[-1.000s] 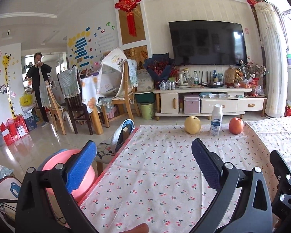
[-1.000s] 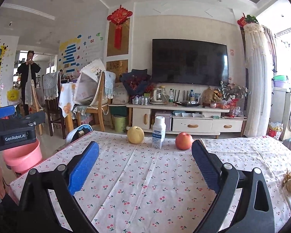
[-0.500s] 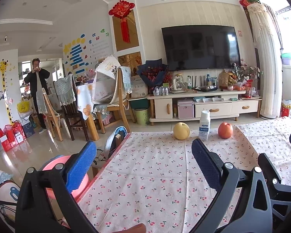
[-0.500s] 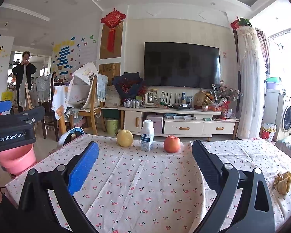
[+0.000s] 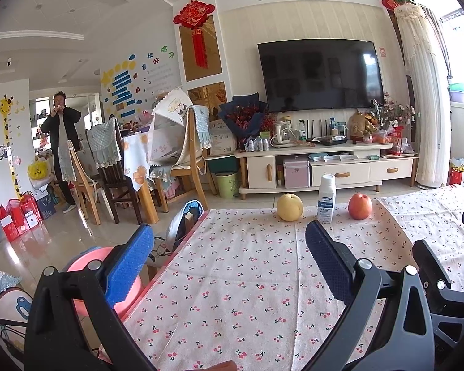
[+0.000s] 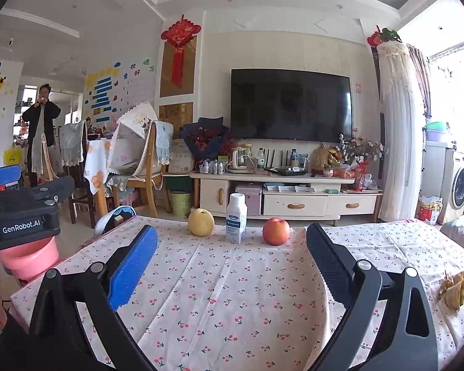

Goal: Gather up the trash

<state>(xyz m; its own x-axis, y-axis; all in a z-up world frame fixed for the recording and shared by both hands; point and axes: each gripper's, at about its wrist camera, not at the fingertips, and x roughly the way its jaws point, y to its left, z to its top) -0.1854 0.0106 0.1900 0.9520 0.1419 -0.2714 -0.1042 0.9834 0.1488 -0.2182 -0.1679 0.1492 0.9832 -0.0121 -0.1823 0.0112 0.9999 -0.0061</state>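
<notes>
Both grippers, left [image 5: 229, 266] and right [image 6: 232, 266], spread wide, holding nothing. Peel [image 6: 454, 289] lies crumpled well right of the bottle [image 6: 236, 218]; long axis unclear.

My left tool [image 5: 229, 259] and my right tool [image 6: 230, 262] both point forward side by side, level, each with its jaws spread wide and nothing between them

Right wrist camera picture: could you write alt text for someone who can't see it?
An open two-finger gripper reaches over a table with a cherry-print cloth, holding nothing. At the table's far edge stand a yellow pear, a small white bottle and a red apple in a row; a brown peel scrap lies at the right. Behind is a living room with a wall television.
</notes>
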